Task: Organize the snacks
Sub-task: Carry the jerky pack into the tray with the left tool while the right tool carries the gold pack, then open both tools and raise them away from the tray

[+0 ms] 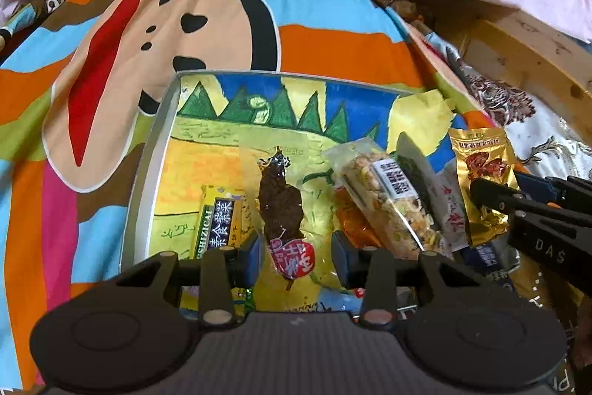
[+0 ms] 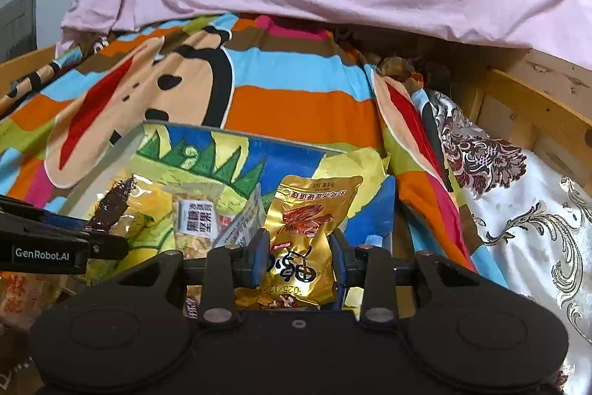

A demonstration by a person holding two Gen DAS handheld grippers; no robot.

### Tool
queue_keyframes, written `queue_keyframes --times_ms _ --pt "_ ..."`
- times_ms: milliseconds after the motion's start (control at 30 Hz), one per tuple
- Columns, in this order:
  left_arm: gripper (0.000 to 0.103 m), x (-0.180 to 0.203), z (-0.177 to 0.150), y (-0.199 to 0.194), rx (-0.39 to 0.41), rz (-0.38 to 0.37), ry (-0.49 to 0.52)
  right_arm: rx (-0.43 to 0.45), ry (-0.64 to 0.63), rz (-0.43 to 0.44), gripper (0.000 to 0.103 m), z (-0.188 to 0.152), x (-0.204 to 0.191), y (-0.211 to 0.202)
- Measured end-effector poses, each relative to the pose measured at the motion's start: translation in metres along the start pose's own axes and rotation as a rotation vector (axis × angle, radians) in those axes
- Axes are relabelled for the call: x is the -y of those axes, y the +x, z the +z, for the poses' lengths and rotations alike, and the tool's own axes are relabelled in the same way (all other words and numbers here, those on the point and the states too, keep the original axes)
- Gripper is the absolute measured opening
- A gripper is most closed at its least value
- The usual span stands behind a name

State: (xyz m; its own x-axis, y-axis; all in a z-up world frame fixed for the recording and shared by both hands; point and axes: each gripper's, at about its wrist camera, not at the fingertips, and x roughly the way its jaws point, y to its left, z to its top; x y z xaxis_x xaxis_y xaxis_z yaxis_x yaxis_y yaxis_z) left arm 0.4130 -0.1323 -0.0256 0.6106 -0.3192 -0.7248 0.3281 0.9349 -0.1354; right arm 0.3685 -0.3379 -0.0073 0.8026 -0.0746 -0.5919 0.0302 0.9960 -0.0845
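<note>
Left wrist view, claw: the left claw (image 1: 296,256) is part spread, its blue pads on either side of a clear packet with a dark dried snack (image 1: 283,210); the pads look close to the film, but I cannot tell whether they press it.
Left wrist view, place: that packet lies in the box (image 1: 148,158) with the painted lining, which sits on the striped bed cover (image 1: 333,39). A green and yellow seaweed packet (image 1: 218,221) lies just left of it, a nut bar (image 1: 388,195) in clear wrap just right.
Left wrist view, handling: I judge the packet light, limp and slick; the sealed lower end by the red label looks the best hold.
Right wrist view, claw: the right claw (image 2: 299,258) pinches the gold foil pouch (image 2: 307,236) across its middle, pads on both side edges.
Right wrist view, place: the pouch hangs over the near right part of the box, its top pointing away, near the nut bar.
Right wrist view, handling: the foil probably crinkles and slides; light, not fragile, and a firm pinch on the edges should serve.
</note>
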Motion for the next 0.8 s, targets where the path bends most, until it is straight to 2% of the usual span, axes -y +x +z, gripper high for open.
queue_keyframes --times_ms 100,167,200,233,267,333,433,467,633,700,800 --pt "0.046 -0.001 -0.001 0.004 -0.021 0.001 -0.010 -0.023 -0.016 -0.007 0.037 -0.003 -0.004 0.006" --pt "0.047 -0.001 -0.002 0.007 -0.039 0.004 -0.020 -0.028 -0.026 -0.001 0.041 -0.005 -0.005 0.007" --pt "0.048 -0.001 -0.003 0.008 -0.046 0.009 -0.028 -0.029 -0.032 -0.001 0.046 -0.005 -0.006 0.007" --pt "0.053 -0.002 -0.004 0.009 -0.054 0.009 -0.036 -0.031 -0.038 0.000 0.053 -0.006 -0.007 0.007" --pt "0.068 -0.002 -0.005 0.009 -0.062 0.007 -0.043 -0.028 -0.042 0.002 0.056 -0.006 -0.008 0.006" --pt "0.082 -0.003 -0.006 0.005 -0.052 0.020 -0.056 -0.016 -0.050 0.010 0.064 -0.007 -0.009 0.000" --pt "0.085 -0.003 -0.005 -0.004 -0.034 0.027 -0.064 0.017 -0.069 0.011 0.075 -0.009 -0.011 -0.013" --pt "0.088 -0.002 -0.005 -0.008 -0.032 0.026 -0.067 0.030 -0.072 0.016 0.076 -0.010 -0.011 -0.019" --pt "0.101 0.001 -0.010 -0.039 0.053 0.053 -0.062 0.088 -0.040 0.026 0.097 -0.020 -0.013 -0.057" --pt "0.102 0.000 -0.016 -0.054 0.095 0.077 -0.059 0.106 -0.017 0.041 0.099 -0.026 -0.015 -0.073" --pt "0.102 0.000 -0.024 -0.071 0.118 0.095 -0.047 0.126 -0.003 0.039 0.102 -0.033 -0.021 -0.095"
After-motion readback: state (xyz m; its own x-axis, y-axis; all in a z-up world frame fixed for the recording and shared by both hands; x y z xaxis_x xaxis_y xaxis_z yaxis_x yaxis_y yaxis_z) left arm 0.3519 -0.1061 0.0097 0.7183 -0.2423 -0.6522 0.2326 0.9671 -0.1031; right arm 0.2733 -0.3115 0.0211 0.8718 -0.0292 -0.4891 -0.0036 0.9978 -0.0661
